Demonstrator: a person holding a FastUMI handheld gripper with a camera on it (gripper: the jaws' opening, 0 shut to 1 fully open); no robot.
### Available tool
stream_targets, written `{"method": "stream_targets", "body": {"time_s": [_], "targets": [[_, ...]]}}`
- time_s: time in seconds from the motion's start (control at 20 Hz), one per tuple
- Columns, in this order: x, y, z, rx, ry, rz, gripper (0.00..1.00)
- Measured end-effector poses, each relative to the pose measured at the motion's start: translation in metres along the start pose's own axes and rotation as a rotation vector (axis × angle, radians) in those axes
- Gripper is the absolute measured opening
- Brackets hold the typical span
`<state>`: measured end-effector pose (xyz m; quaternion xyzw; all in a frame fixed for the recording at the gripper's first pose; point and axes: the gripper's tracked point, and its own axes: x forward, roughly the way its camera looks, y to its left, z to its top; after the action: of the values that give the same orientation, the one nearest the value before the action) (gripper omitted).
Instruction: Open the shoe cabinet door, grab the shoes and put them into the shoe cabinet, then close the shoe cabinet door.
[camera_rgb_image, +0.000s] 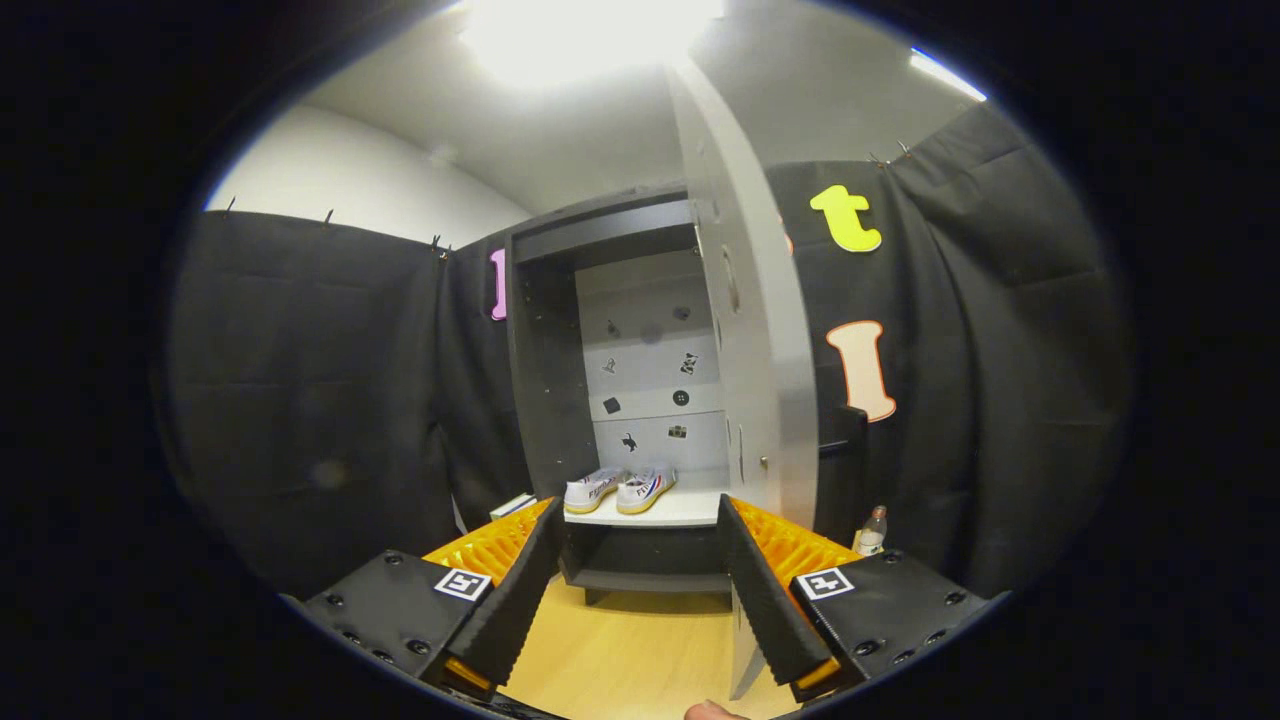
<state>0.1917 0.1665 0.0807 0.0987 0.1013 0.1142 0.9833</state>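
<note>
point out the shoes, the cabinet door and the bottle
shoes (620, 490): gripper view, on the white upper of the pair on the cabinet shelf, beyond the open tongs (640, 585).
cabinet door (765, 330): gripper view, on the open door's face.
bottle (872, 532): gripper view, on its body, right of the cabinet.

Two shoes (620, 489), one shoe cabinet (545, 380), one door (760, 330), one bottle (872, 531).

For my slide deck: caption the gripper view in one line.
Open gripper faces the shoe cabinet, door open, white shoes on its shelf beyond the empty fingers.
</note>
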Motion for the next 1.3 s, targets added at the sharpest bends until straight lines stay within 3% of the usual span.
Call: {"method": "stream_targets", "body": {"time_s": [0.3, 0.75, 1.1, 1.3], "targets": [[-0.028, -0.018, 0.015, 0.046, -0.008, -0.014, 0.96], [-0.039, -0.112, 0.03, 0.177, -0.05, -0.203, 0.97], [-0.017, -0.183, 0.002, 0.096, -0.013, -0.418, 0.97], [0.003, -0.184, -0.018, 0.024, 0.046, -0.453, 0.98]]}}
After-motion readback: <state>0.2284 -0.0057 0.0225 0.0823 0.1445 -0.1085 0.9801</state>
